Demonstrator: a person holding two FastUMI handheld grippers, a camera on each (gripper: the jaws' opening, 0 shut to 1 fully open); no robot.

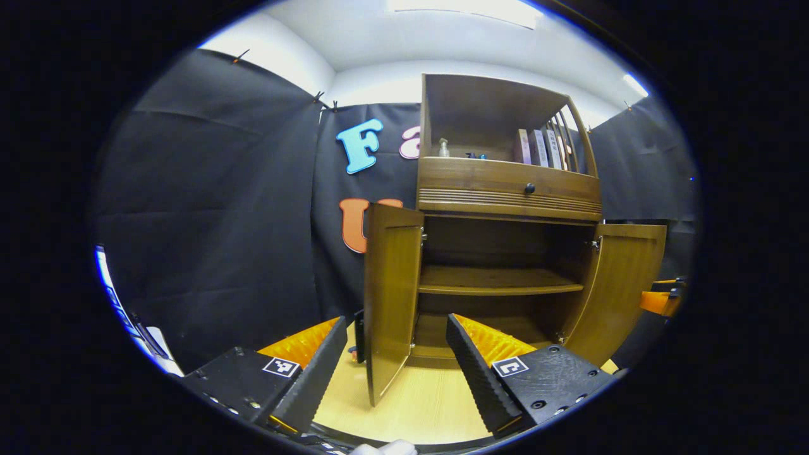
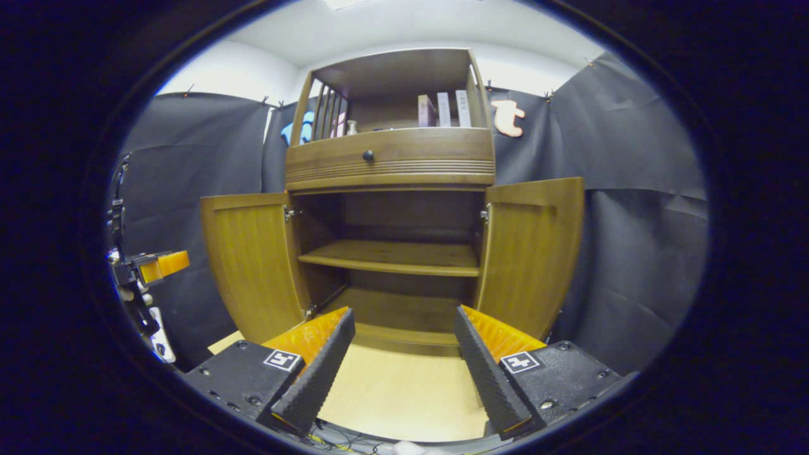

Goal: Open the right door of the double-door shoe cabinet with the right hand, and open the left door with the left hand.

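Both doors of the shoe cabinet [image 2: 392, 208] stand wide open: the right door [image 2: 534, 253] and the left door [image 2: 253, 259]. The left gripper [image 1: 395, 373] and right gripper [image 2: 404, 366] hang spread and empty before it, touching nothing. The task looks finished.

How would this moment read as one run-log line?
left door: open | right door: open | left gripper: open, free | right gripper: open, free

Black cloth walls [image 1: 208, 208] fill left and right of both views. White ceiling [image 1: 404, 38] across the top, a bright light panel [image 1: 468, 9] at upper centre. Pale wood floor [image 2: 404, 392] at bottom.
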